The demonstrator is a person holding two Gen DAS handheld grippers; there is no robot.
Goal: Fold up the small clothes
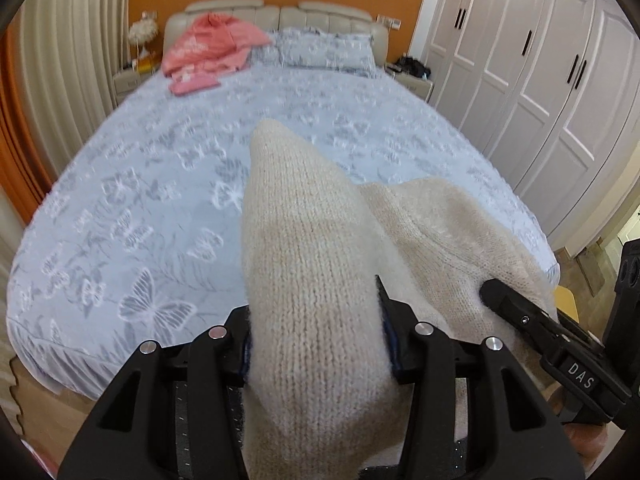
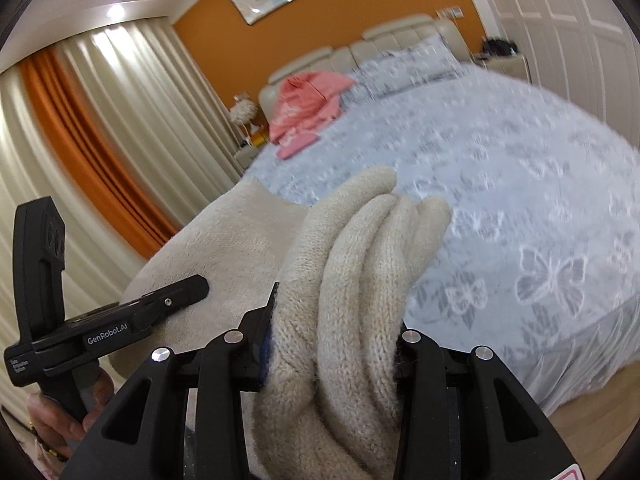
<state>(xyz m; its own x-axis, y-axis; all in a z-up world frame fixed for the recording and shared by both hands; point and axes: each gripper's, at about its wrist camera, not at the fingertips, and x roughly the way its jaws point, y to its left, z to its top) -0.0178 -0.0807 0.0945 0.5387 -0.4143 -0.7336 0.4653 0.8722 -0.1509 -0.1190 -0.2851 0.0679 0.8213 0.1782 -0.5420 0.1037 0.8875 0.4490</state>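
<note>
Both the left gripper (image 1: 316,340) and the right gripper (image 2: 332,344) had their fingers clamped on a cream knitted sweater (image 1: 312,240), held above the bed (image 1: 160,184).

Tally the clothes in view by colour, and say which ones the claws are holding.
Cream: 1, a knit sweater bunched in both the left claw and the right claw, above the bed.
Pink: 2, a top by the headboard, and a small folded piece just in front of it, neither held.
Total: 3
</note>
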